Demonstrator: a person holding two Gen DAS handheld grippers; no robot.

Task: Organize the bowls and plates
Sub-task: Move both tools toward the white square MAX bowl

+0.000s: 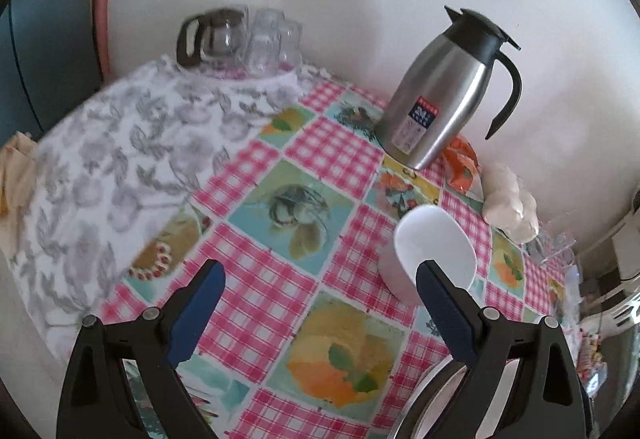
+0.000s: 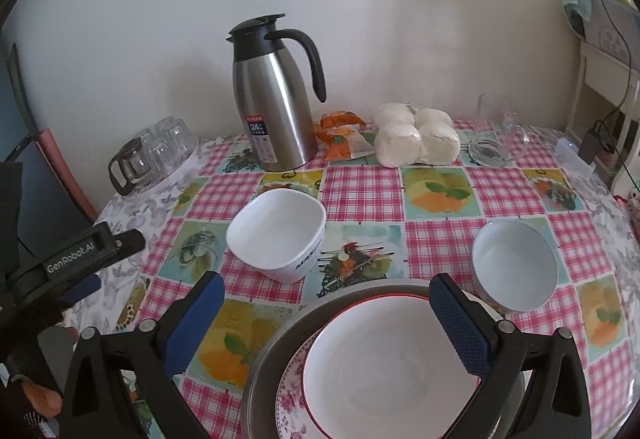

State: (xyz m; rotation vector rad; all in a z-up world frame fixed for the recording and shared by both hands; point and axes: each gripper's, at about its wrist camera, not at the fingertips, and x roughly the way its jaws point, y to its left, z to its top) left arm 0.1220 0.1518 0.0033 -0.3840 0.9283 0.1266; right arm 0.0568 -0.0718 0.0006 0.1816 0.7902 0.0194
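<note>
Your stack is building near the table's front edge: a red-rimmed bowl [image 2: 384,351] sits on a floral plate [image 2: 294,387] in a metal dish [image 2: 260,359]. Square bowl [image 2: 276,235] and round bowl [image 2: 514,265] wait apart behind it. Right gripper [image 2: 326,323] and left gripper [image 1: 320,307] both have jaws released, empty. I'd pick a loose bowl next, and bite its rim squarely.

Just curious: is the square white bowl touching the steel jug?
Apart. The right wrist view shows tablecloth between the square bowl and the jug.
</note>
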